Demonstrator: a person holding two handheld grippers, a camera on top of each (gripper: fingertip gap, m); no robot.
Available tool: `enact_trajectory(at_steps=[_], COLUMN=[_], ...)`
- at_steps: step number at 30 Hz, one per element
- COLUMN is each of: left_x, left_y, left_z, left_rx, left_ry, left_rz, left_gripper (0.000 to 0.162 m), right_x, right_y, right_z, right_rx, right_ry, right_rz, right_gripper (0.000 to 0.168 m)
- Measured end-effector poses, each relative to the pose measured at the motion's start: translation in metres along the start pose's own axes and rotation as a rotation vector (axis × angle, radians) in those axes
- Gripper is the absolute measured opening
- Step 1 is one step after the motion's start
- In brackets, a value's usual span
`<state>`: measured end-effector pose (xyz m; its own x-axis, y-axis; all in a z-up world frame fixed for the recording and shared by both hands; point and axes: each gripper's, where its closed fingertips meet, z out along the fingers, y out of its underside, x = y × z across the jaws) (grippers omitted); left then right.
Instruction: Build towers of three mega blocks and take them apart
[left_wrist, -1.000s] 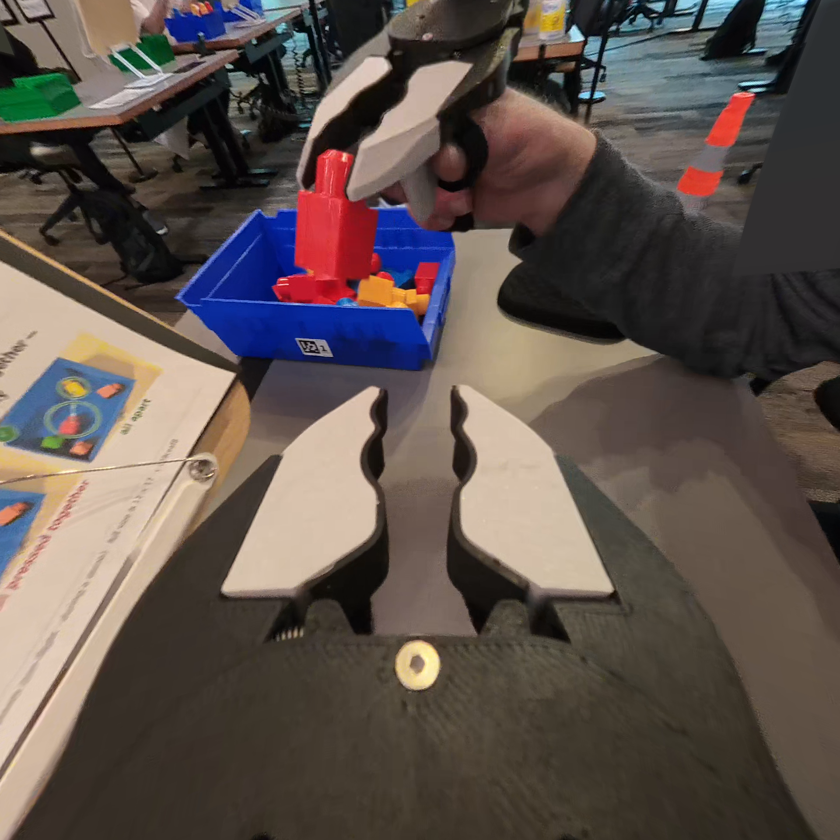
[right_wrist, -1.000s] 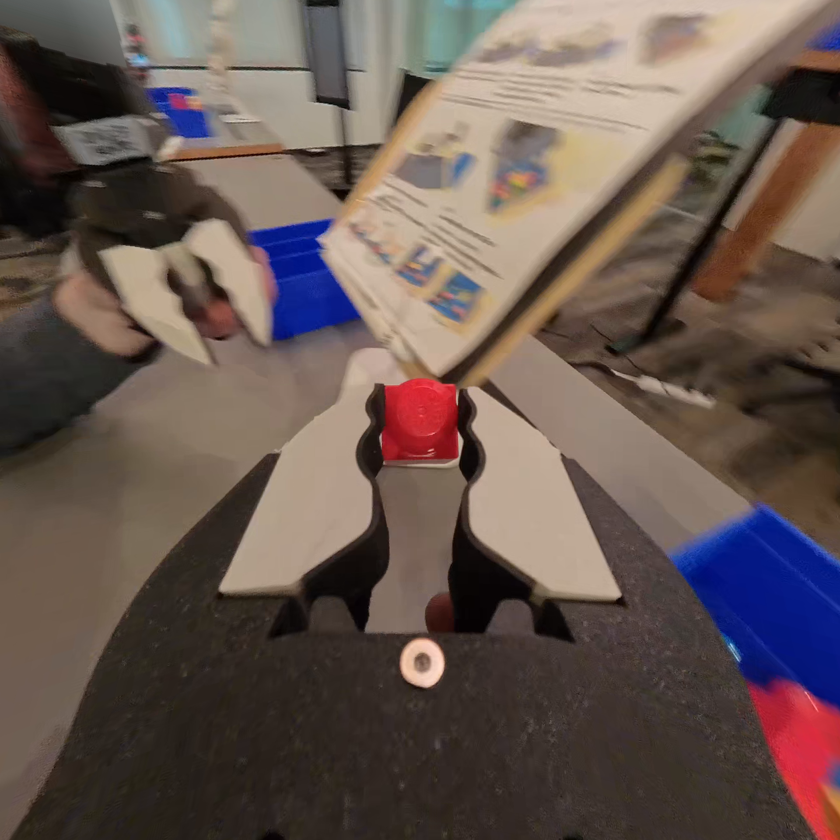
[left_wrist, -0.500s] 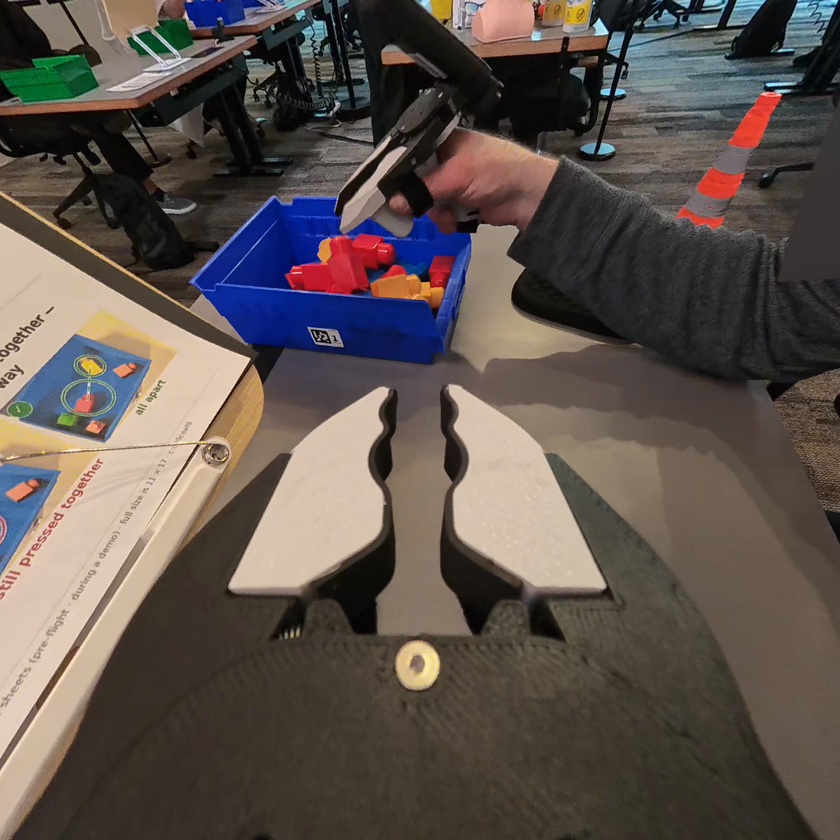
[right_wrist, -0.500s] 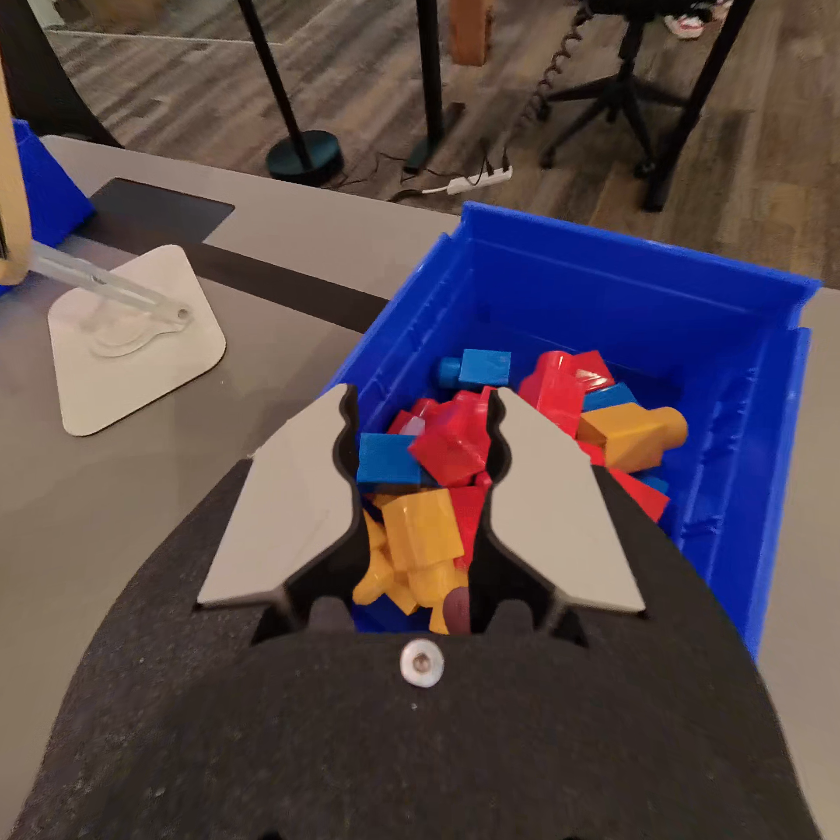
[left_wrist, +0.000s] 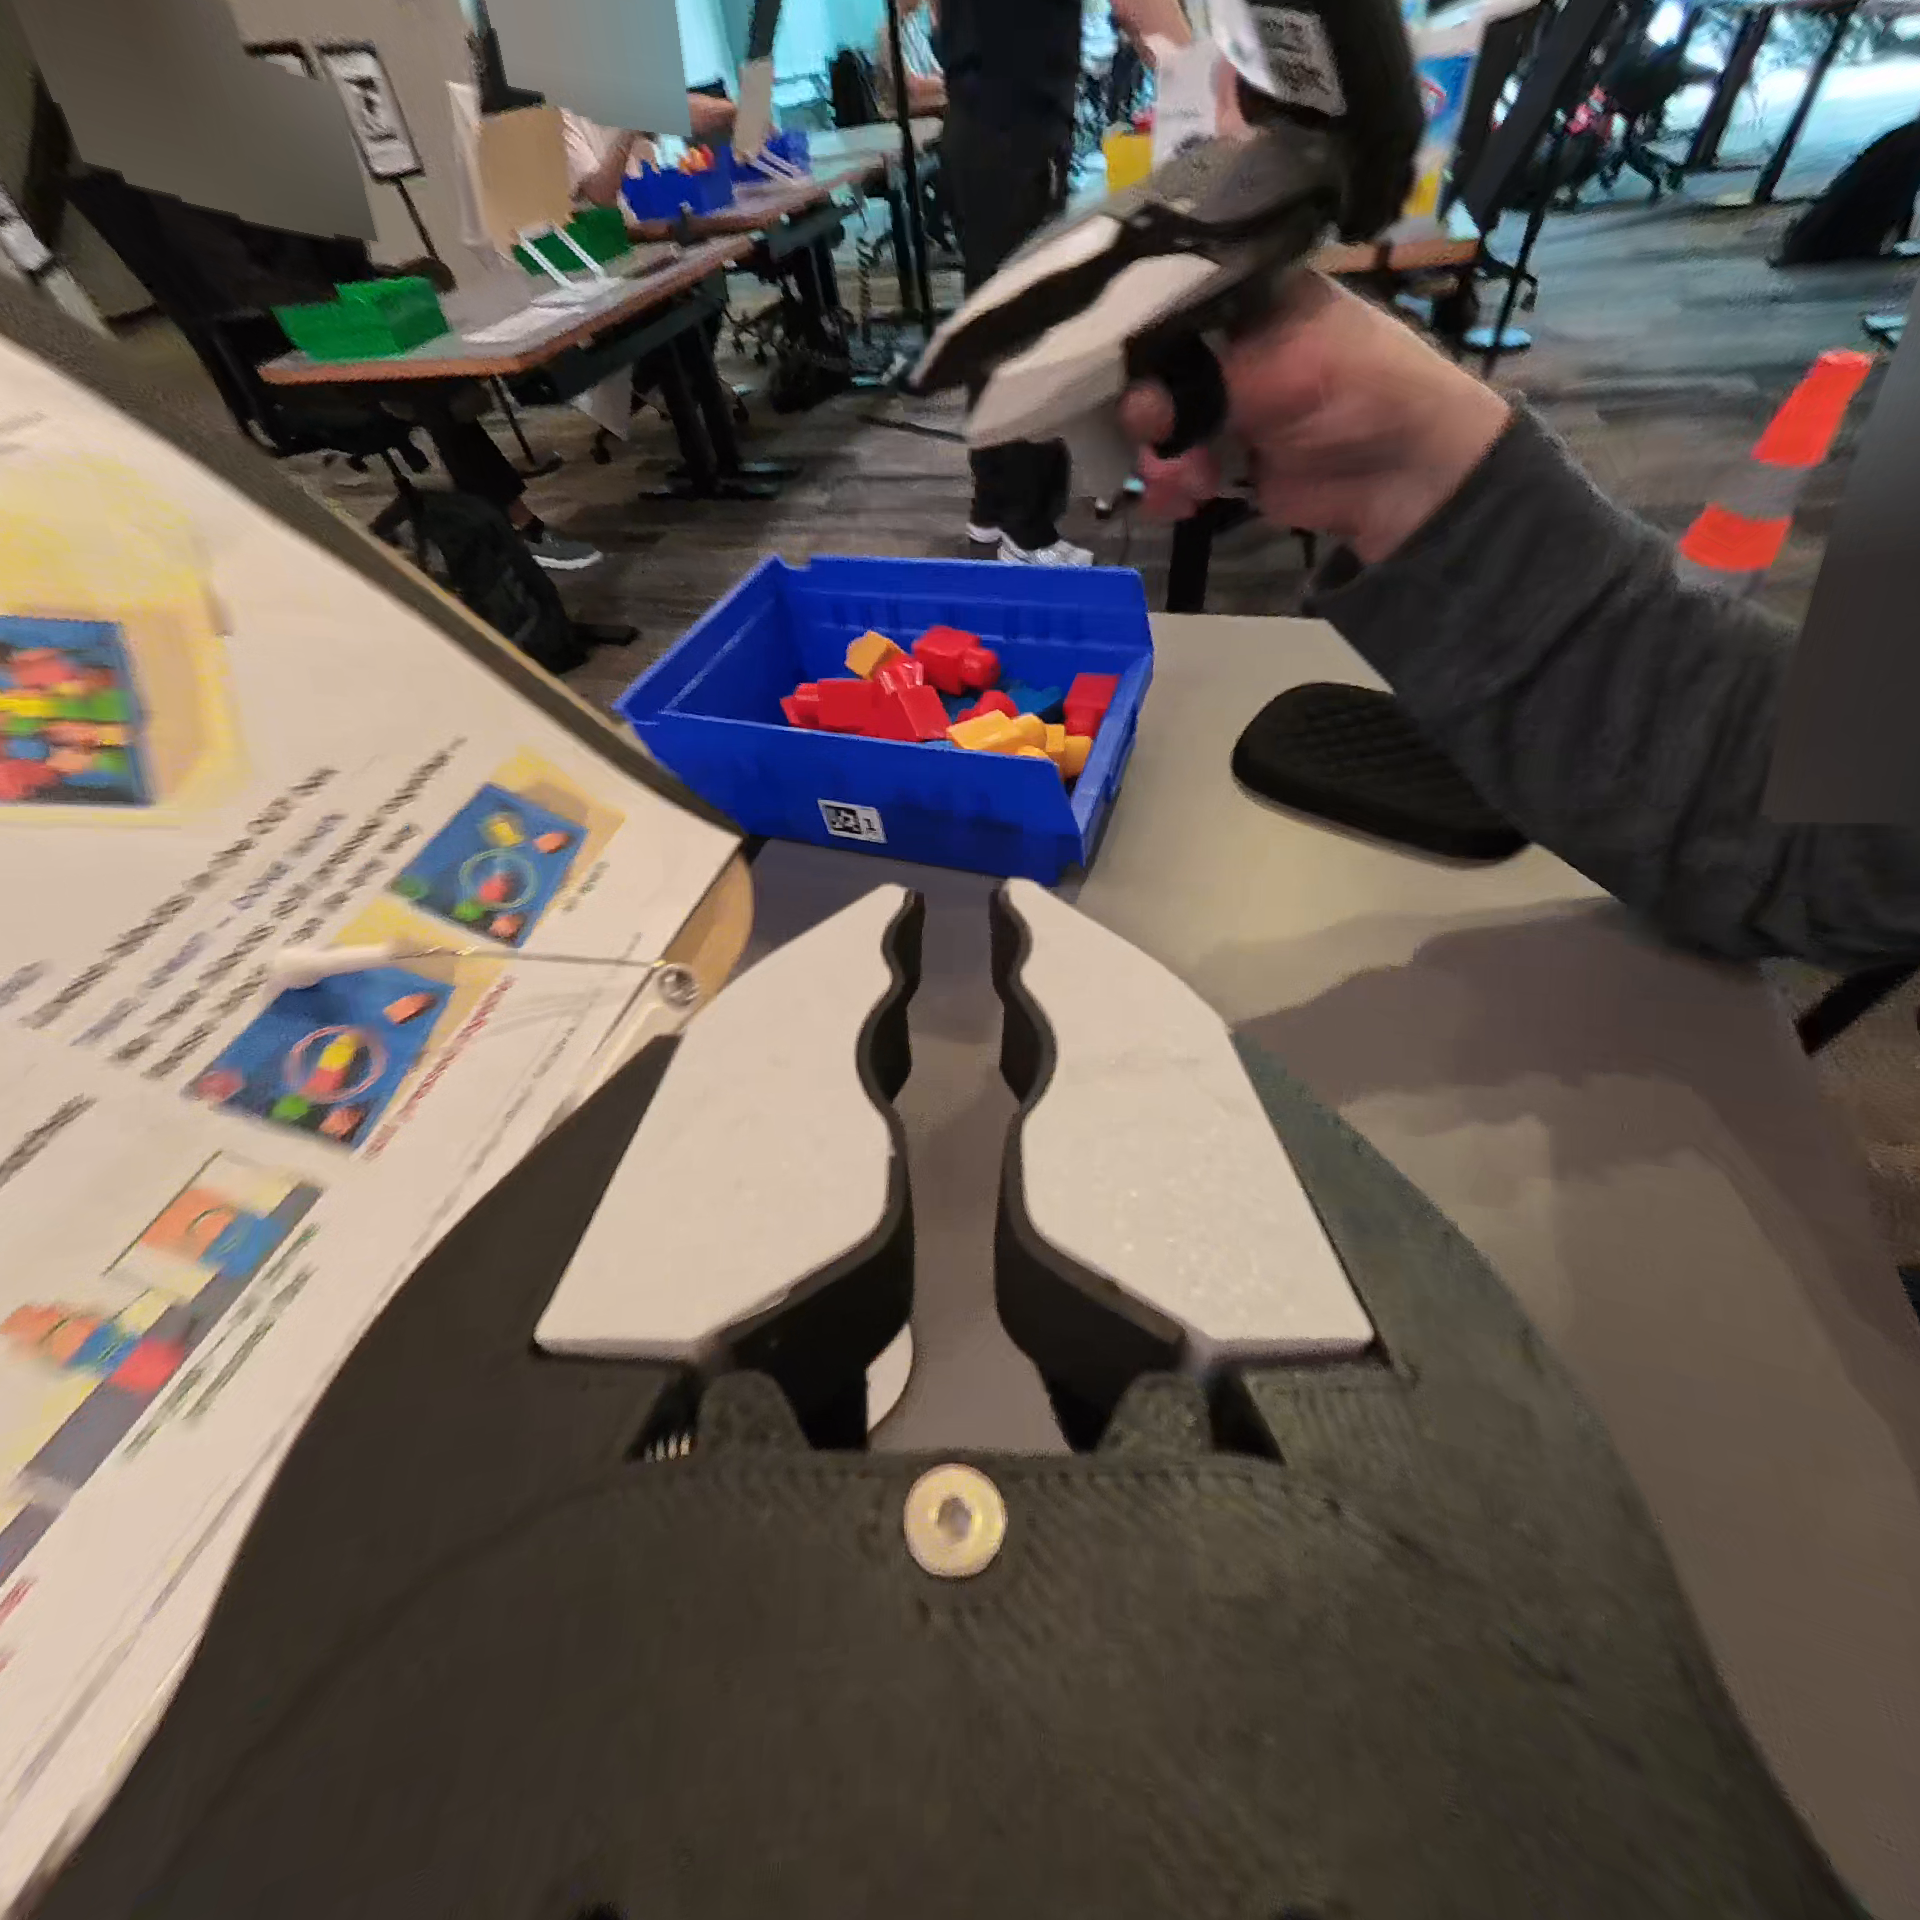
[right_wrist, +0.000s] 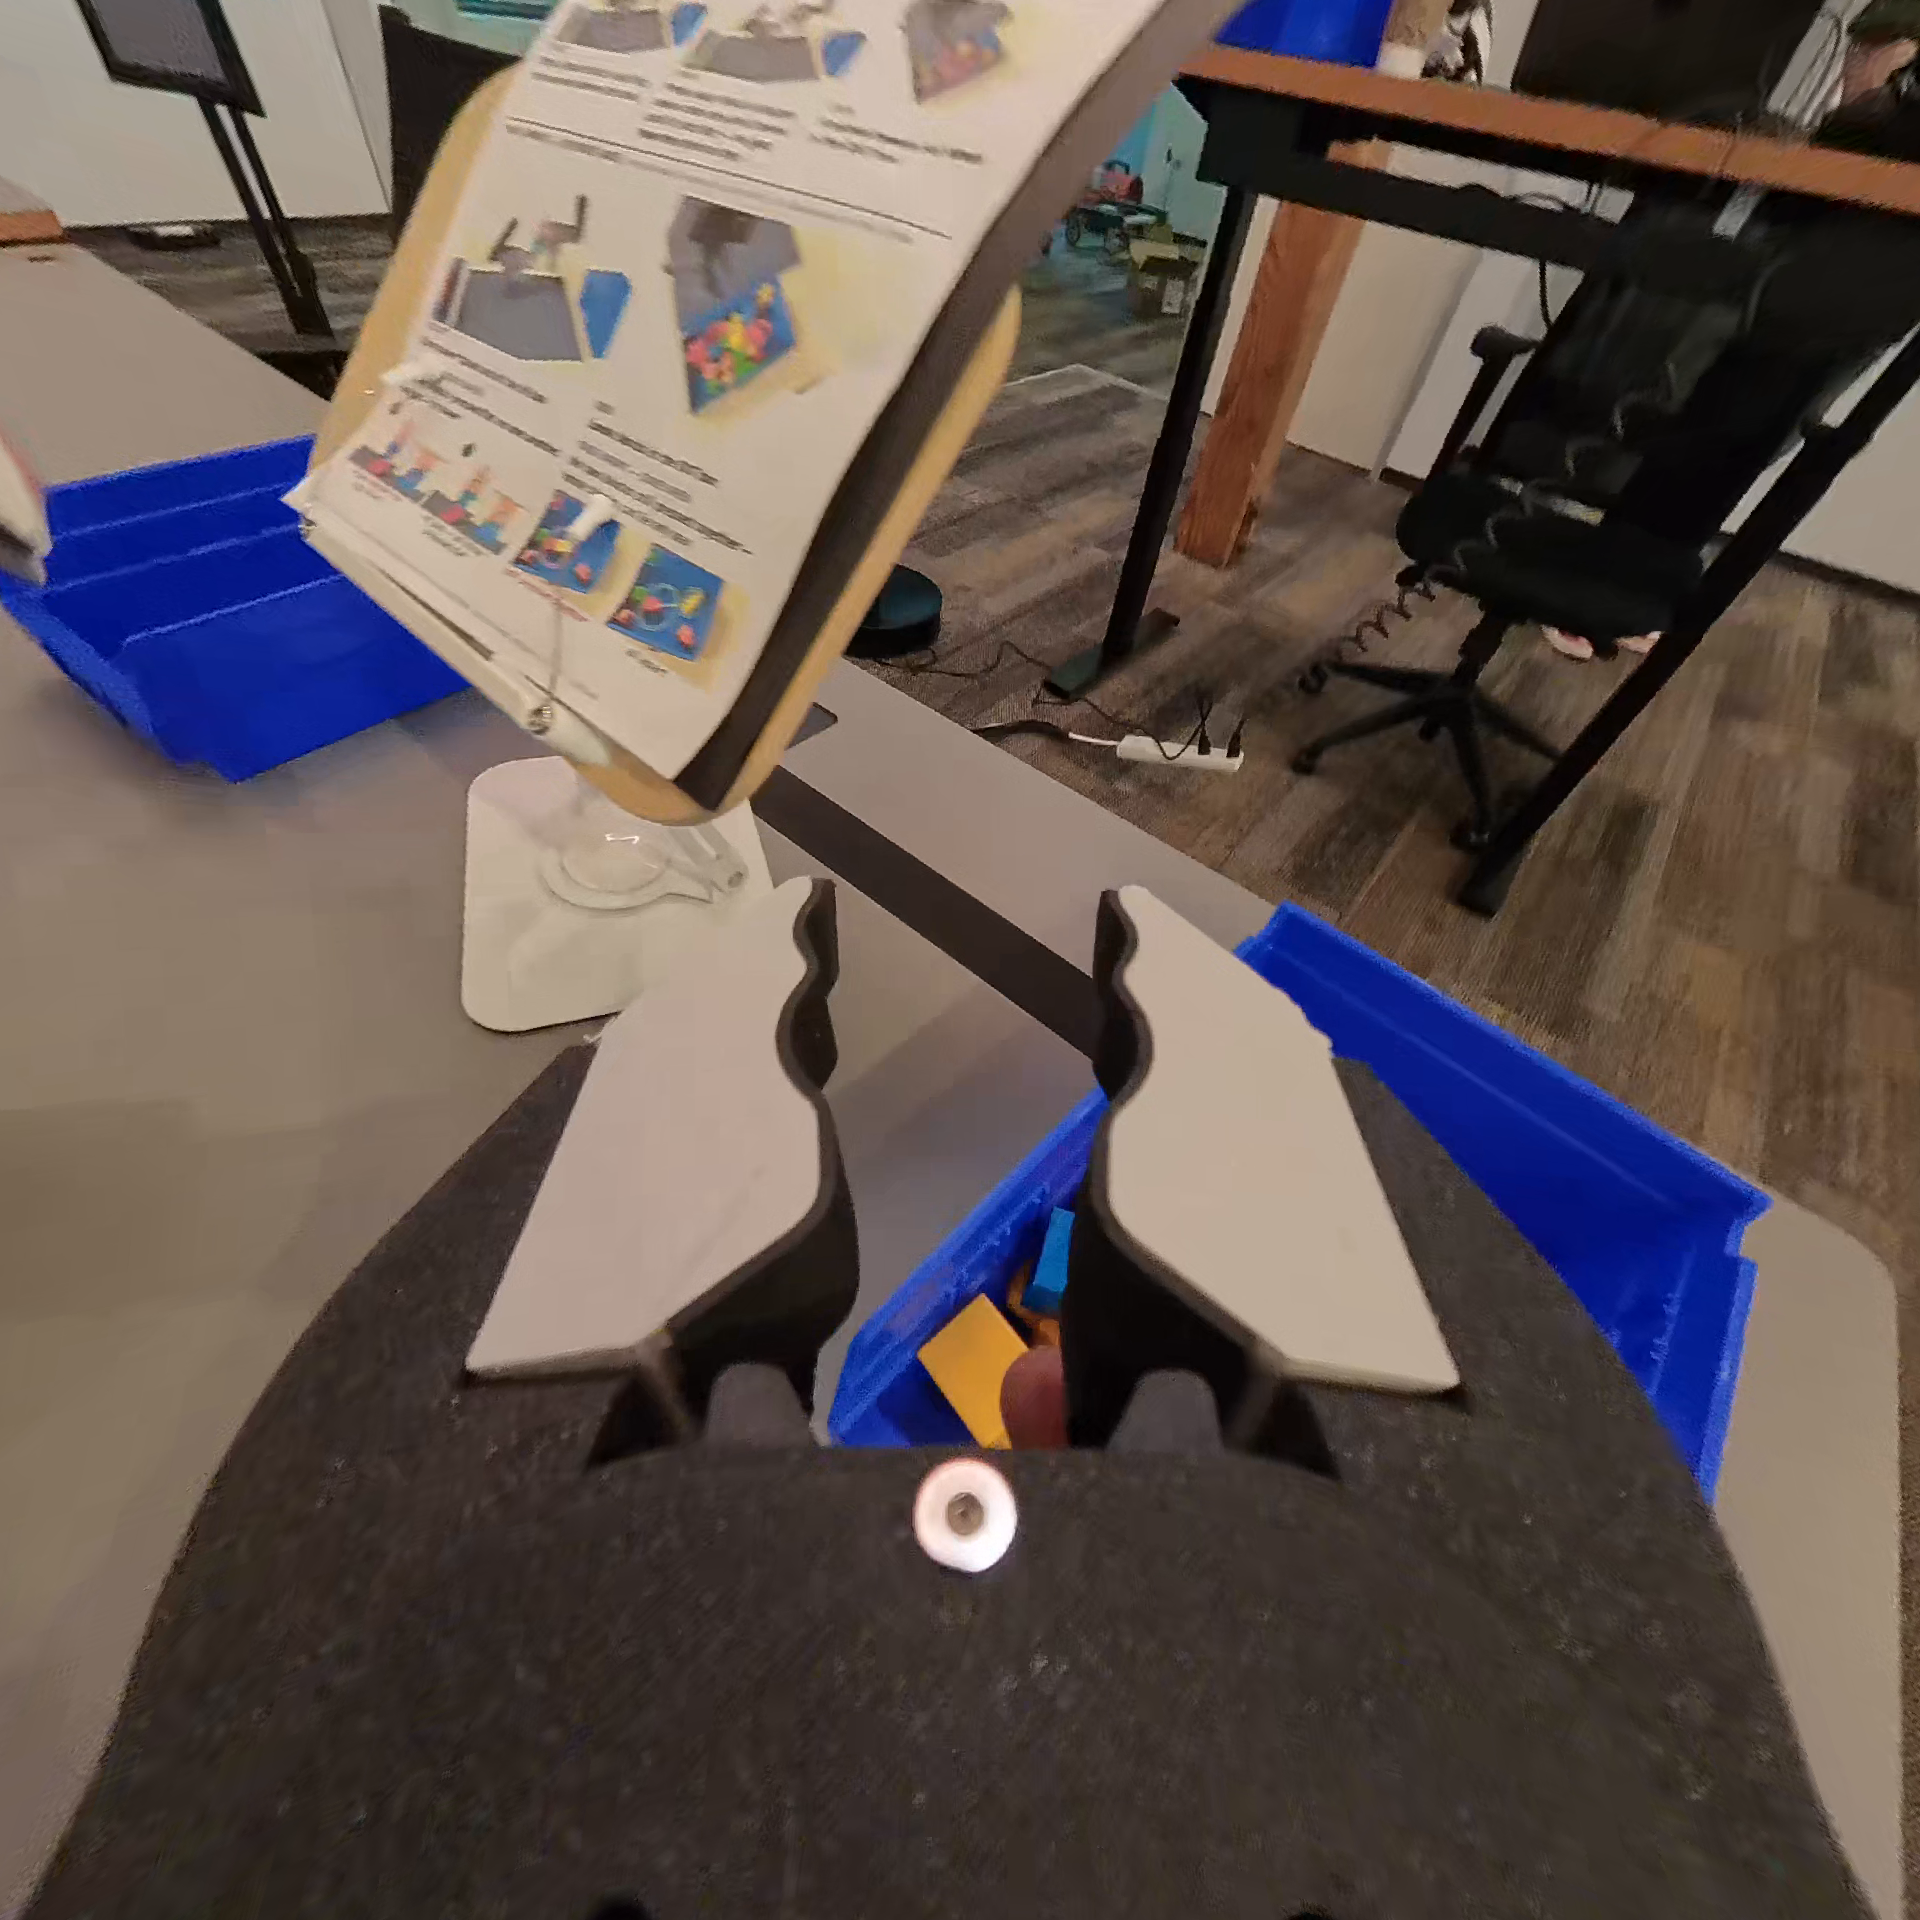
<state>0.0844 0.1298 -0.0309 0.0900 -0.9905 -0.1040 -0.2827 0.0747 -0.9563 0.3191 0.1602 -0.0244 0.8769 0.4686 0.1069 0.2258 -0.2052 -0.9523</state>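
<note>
In the left wrist view, a blue bin (left_wrist: 862, 790) stands on the grey table (left_wrist: 1455, 1247) ahead of me, holding several loose red, yellow and blue mega blocks (left_wrist: 914, 696). My left gripper (left_wrist: 953, 904) hovers over the table in front of the bin, its jaws a narrow slit apart with nothing between them. My right gripper (left_wrist: 951, 400), held by a hand, is raised above the bin and is blurred. In the right wrist view, my right gripper (right_wrist: 966, 914) is open and empty above the near corner of the bin (right_wrist: 1455, 1091). A yellow block (right_wrist: 971, 1361) shows below its fingers.
An instruction sheet on a board (left_wrist: 260, 935) leans in from the left; its white stand base (right_wrist: 540, 935) sits on the table. A second blue bin (right_wrist: 208, 644) stands beyond it. A black pad (left_wrist: 1361, 769) lies right of the bin. An orange cone (left_wrist: 1777, 468) stands on the floor. One gripper's finger ends stand about 25 cm off the other's.
My right gripper held a red block over the bin, opened and dropped it among the blocks, then lifted and swung away empty. My left jaws narrowed.
</note>
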Motion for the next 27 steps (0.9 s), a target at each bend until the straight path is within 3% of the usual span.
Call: enact_trajectory(at_steps=[4, 7, 11, 17, 22, 27], left_x=[-0.026, -0.062, -0.11, -0.155, -0.172, -0.18], left_y=[0.004, 0.025, 0.056, 0.132, 0.219, 0.275], left_z=[-0.052, -0.105, -0.196, -0.307, -0.355, -0.354], left_rx=[0.025, -0.055, -0.165, -0.246, -0.295, -0.267], left_ry=[-0.137, -0.365, -0.663, -0.906, -0.995, -0.972], left_rz=[-0.06, -0.071, -0.113, -0.342, -0.556, -0.717], left_gripper=[0.009, 0.015, 0.033, 0.065, 0.073, 0.08], right_x=[-0.016, -0.008, 0.023, 0.09, 0.127, 0.136], right_y=[-0.006, -0.001, 0.019, 0.086, 0.153, 0.196], right_z=[-0.014, -0.027, -0.048, -0.086, -0.107, -0.101], right_rx=[-0.012, -0.042, -0.091, -0.237, -0.369, -0.421], right_ry=[0.003, 0.069, 0.205, 0.448, 0.57, 0.547], right_rz=[-0.05, -0.055, -0.033, 0.053, 0.127, 0.242], right_gripper=[0.048, 0.053, 0.062, 0.086, 0.086, 0.081])
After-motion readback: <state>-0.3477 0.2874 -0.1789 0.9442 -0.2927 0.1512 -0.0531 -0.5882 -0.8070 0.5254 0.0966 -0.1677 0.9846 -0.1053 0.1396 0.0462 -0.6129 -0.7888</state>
